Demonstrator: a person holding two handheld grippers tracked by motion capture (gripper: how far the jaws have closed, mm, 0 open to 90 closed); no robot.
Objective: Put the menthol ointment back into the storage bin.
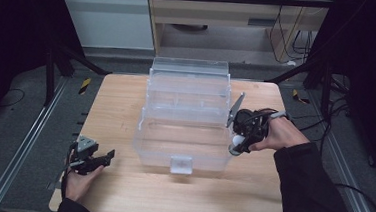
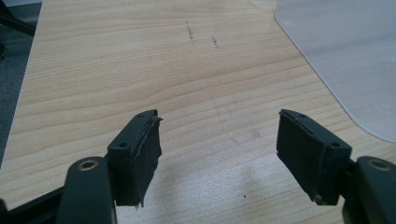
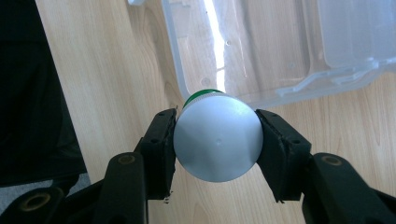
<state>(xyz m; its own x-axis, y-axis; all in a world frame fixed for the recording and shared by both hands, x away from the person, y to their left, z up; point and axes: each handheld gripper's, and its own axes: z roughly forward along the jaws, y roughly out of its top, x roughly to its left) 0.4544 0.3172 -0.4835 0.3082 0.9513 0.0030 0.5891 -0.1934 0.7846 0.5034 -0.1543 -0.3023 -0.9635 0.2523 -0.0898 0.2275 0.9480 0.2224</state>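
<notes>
A small round container (image 3: 217, 142) with a silver-white end and a green band sits between the jaws of my right gripper (image 3: 216, 133), which is shut on it. In the high view the right gripper (image 1: 237, 141) holds the container (image 1: 234, 148) at the right wall of a clear plastic tiered box (image 1: 172, 152) in the middle of the wooden table (image 1: 121, 106). My left gripper (image 1: 106, 157) rests near the table's front left, apart from the box. In its own view the left gripper (image 2: 217, 140) stands open over bare wood, with nothing between its jaws.
The clear box's rounded corner (image 2: 345, 56) lies ahead and to the right of the left gripper. Black frame legs (image 1: 53, 71) and cables (image 1: 335, 116) stand on the floor around the table. A metal rail (image 1: 20, 144) runs along the left side.
</notes>
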